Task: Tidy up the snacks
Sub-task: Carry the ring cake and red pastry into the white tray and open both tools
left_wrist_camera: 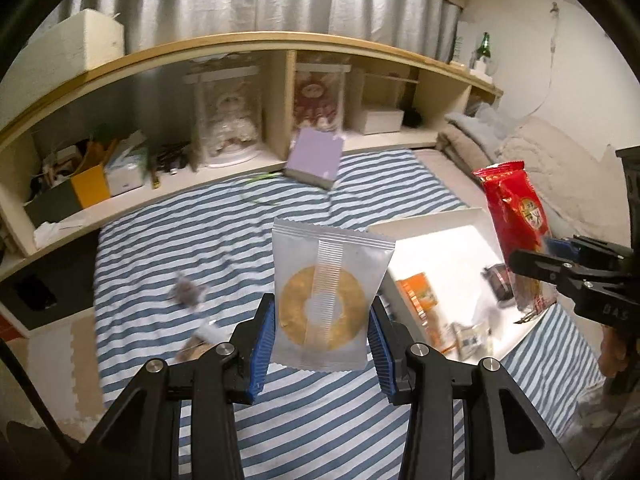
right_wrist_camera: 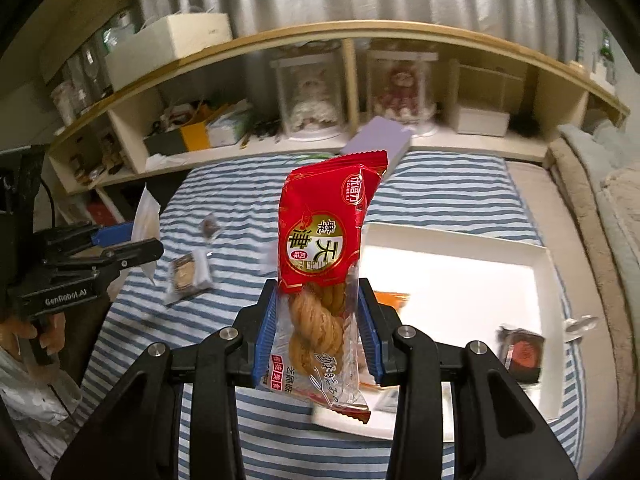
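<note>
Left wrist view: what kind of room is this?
Most likely a bedroom. The work surface is a bed with a striped sheet, pillows are piled at its far end, and a low wooden shelf along a curtained wall holds dolls in clear cases.

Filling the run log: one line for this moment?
left gripper: holds ring biscuit packet | right gripper: holds red twist packet | white box: below

A clear frosted plastic packet holding a round golden ring-shaped biscuit (left_wrist_camera: 325, 300) stands upright, clamped at its sides between blue pads. A red-and-clear plastic packet of twisted fried dough (right_wrist_camera: 326, 276) also stands upright, pinched near its lower end. A shallow white rectangular tray (right_wrist_camera: 536, 264) lies on the striped bed, holding an orange packet (right_wrist_camera: 390, 300) and a dark square packet (right_wrist_camera: 522, 354). Two small wrapped snacks (right_wrist_camera: 188, 274) lie loose on the stripes.
</note>
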Available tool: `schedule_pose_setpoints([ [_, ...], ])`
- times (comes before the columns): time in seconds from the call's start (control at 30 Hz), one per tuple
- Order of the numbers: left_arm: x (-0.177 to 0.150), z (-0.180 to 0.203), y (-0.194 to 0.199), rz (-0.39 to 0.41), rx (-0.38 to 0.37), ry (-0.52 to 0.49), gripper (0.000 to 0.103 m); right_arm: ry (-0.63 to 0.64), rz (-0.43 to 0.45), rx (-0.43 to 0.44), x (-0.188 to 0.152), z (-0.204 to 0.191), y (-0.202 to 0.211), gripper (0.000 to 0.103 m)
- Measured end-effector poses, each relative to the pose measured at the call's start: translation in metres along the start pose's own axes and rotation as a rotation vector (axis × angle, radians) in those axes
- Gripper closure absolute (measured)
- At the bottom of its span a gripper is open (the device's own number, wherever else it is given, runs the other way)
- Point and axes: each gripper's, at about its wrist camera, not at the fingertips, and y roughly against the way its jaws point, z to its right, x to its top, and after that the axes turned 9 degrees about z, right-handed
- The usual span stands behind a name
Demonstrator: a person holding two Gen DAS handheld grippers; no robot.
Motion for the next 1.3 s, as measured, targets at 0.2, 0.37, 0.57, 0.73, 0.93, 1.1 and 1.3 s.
schedule_pose_setpoints([
  [0.2,0.015,0.033,-0.043,0.009,-0.049,0.025,0.060,-0.046,0.037,-0.047,0.000,0.045,0.006,0.065],
  [0.37,0.021,0.058,-0.085,0.001,-0.090,0.046,0.060,-0.090,0.028,-0.096,-0.006,0.086,0.003,0.065],
  [0.57,0.017,0.090,-0.156,-0.050,-0.153,0.099,0.060,-0.168,-0.021,-0.126,-0.023,0.135,-0.012,0.065],
  [0.73,0.010,0.105,-0.215,-0.109,-0.182,0.161,0.060,-0.220,-0.071,-0.148,-0.038,0.166,-0.034,0.065],
  [0.93,0.005,0.120,-0.281,-0.176,-0.215,0.209,0.060,-0.237,-0.107,-0.136,-0.044,0.182,-0.064,0.065],
  [1.1,0.001,0.125,-0.325,-0.218,-0.230,0.246,0.060,-0.230,-0.139,-0.124,-0.047,0.193,-0.089,0.065],
  [1.3,0.001,0.129,-0.365,-0.238,-0.220,0.243,0.060,-0.273,-0.178,-0.111,-0.056,0.211,-0.110,0.065],
])
